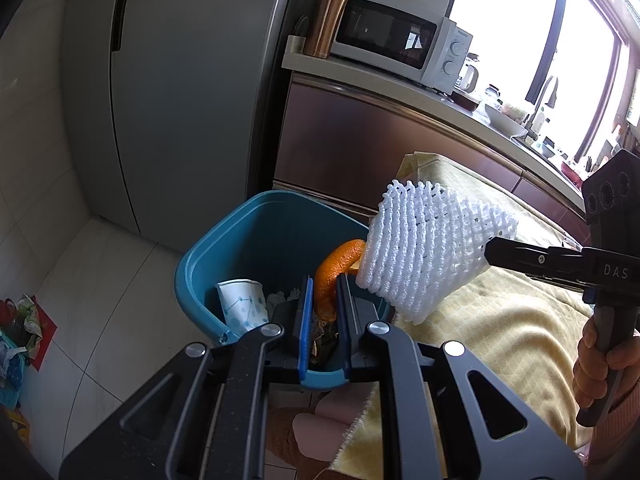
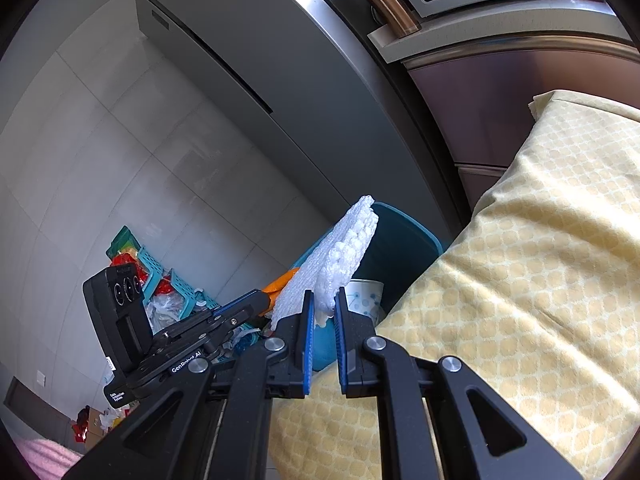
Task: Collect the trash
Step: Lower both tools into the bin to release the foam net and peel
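Note:
A blue trash bin point(image 1: 224, 248) stands on the floor beside the table; it also shows in the right wrist view point(image 2: 400, 244). A paper cup point(image 1: 242, 304) lies inside it. My left gripper point(image 1: 325, 292) is shut on a piece of orange peel point(image 1: 334, 272) and holds it over the bin. My right gripper point(image 2: 324, 304) is shut on a white foam fruit net point(image 2: 340, 256). The net point(image 1: 424, 248) hangs at the bin's right rim, next to the peel. The right gripper's fingers point(image 1: 532, 258) reach in from the right in the left wrist view.
A table with a yellow cloth point(image 1: 500, 320) is right of the bin. A grey fridge point(image 1: 180, 100) stands behind. A counter point(image 1: 380, 76) carries a microwave point(image 1: 396, 36) and a copper tumbler point(image 1: 326, 20). Baskets with clutter point(image 2: 160, 280) sit on the floor.

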A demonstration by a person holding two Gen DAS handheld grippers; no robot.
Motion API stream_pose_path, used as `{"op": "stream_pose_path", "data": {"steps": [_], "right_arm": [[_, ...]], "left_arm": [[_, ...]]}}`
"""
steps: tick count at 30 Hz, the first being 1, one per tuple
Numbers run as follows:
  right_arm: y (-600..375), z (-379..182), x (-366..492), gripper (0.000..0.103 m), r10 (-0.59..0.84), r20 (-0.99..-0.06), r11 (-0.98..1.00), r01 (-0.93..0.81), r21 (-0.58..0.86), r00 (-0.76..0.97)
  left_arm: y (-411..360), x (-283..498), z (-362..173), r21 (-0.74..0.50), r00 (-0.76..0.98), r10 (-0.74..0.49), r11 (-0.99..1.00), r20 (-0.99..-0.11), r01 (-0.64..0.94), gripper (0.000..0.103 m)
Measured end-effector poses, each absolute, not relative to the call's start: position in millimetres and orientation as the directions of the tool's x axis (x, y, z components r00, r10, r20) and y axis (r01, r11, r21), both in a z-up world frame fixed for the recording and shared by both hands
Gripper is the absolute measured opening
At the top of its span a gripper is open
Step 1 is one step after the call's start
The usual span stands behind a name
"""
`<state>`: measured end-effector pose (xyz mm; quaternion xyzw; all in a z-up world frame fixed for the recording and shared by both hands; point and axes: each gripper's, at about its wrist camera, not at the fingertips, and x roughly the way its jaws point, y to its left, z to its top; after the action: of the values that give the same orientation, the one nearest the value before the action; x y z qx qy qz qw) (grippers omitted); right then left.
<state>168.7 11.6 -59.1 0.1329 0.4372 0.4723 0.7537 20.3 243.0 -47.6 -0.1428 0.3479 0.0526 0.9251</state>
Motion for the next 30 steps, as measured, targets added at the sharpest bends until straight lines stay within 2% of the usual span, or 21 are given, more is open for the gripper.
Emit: {"op": "stream_pose_path", "data": {"steps": [30], "right_arm": [[44, -74, 182, 0.009, 0.786, -0.597, 0.562, -0.586, 0.584, 0.158]], "left_arm": [[247, 46, -67, -0.223, 0.720, 0.014, 0.946, -0.694, -0.234, 0.012]]}}
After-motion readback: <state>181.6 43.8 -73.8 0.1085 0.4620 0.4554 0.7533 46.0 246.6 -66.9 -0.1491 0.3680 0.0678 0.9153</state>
